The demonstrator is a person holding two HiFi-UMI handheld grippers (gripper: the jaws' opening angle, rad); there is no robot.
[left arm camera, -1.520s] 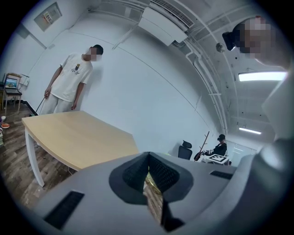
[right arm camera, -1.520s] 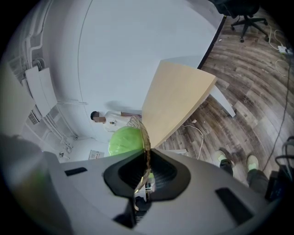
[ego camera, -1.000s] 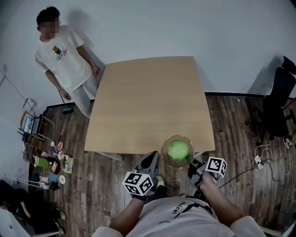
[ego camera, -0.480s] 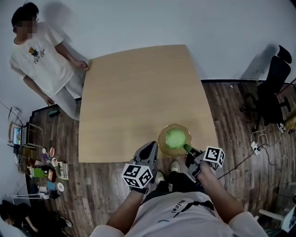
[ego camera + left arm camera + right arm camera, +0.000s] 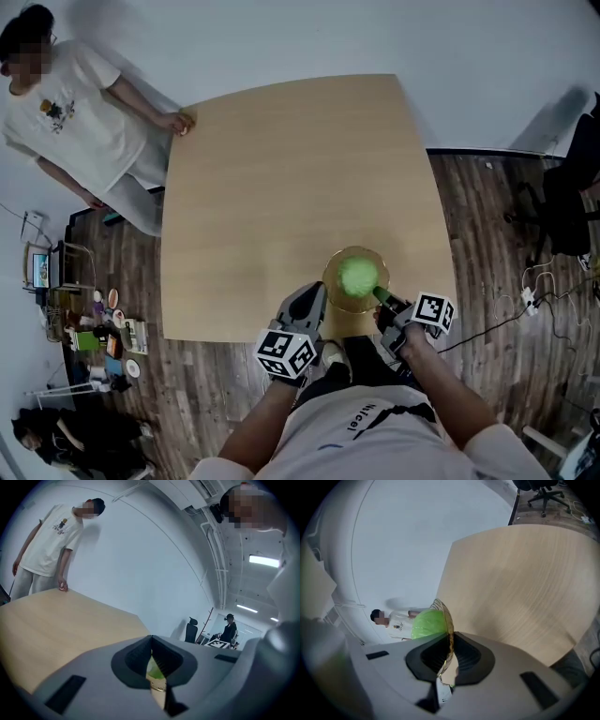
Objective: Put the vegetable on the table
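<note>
A round green vegetable (image 5: 357, 276) lies in an amber glass bowl (image 5: 334, 288) held over the front right part of the wooden table (image 5: 281, 178). My right gripper (image 5: 386, 305) is shut on the bowl's near rim. In the right gripper view the bowl rim (image 5: 449, 625) runs between the closed jaws of the right gripper (image 5: 448, 653), with the vegetable (image 5: 427, 623) just beyond. My left gripper (image 5: 306, 307) hangs shut and empty at the table's front edge, left of the bowl. In the left gripper view, a sliver of the vegetable (image 5: 154, 670) shows past the left gripper (image 5: 151, 643).
A person in a white T-shirt (image 5: 66, 112) stands at the table's far left corner with a hand (image 5: 181, 122) on it. Small items (image 5: 103, 333) litter the floor at the left. A black office chair (image 5: 574, 192) and cables (image 5: 527, 300) are at the right.
The bowl with the vegetable has moved from the table's front edge to farther over the tabletop, with the right gripper holding it. The left gripper came forward alongside.
</note>
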